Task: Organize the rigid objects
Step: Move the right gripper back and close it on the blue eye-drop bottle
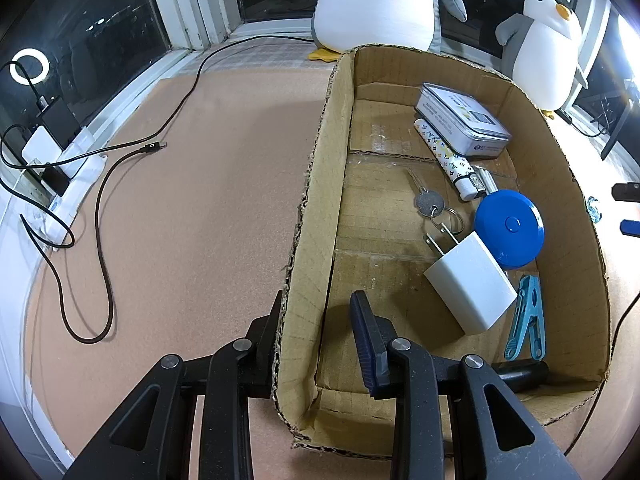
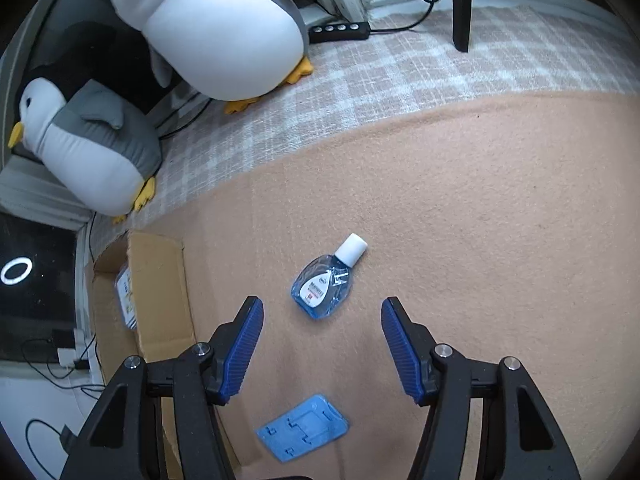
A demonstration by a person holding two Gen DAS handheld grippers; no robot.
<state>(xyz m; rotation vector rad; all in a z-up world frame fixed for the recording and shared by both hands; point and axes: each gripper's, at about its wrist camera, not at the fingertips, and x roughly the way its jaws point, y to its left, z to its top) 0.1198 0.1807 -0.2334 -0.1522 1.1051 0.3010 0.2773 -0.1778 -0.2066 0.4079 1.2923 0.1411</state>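
meanwhile left gripper (image 1: 318,312) clamps the cardboard box (image 1: 316,184) wall; right gripper (image 2: 322,320) gapes above the dropper bottle (image 2: 326,284).

A soft peach blanket (image 2: 480,208) covers the worktop. On it sit a cardboard box (image 1: 316,200), a small blue eye-drop bottle (image 2: 324,286), a flat blue plastic piece (image 2: 303,427) and a black cable (image 1: 102,248). Two toy penguins (image 2: 224,28) stand on the checked cloth (image 2: 400,72) behind.

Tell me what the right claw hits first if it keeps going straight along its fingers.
Most likely the small blue bottle lying on the tan mat: it sits just ahead of the open right claw, roughly centred between the fingers. Depth is hard to judge.
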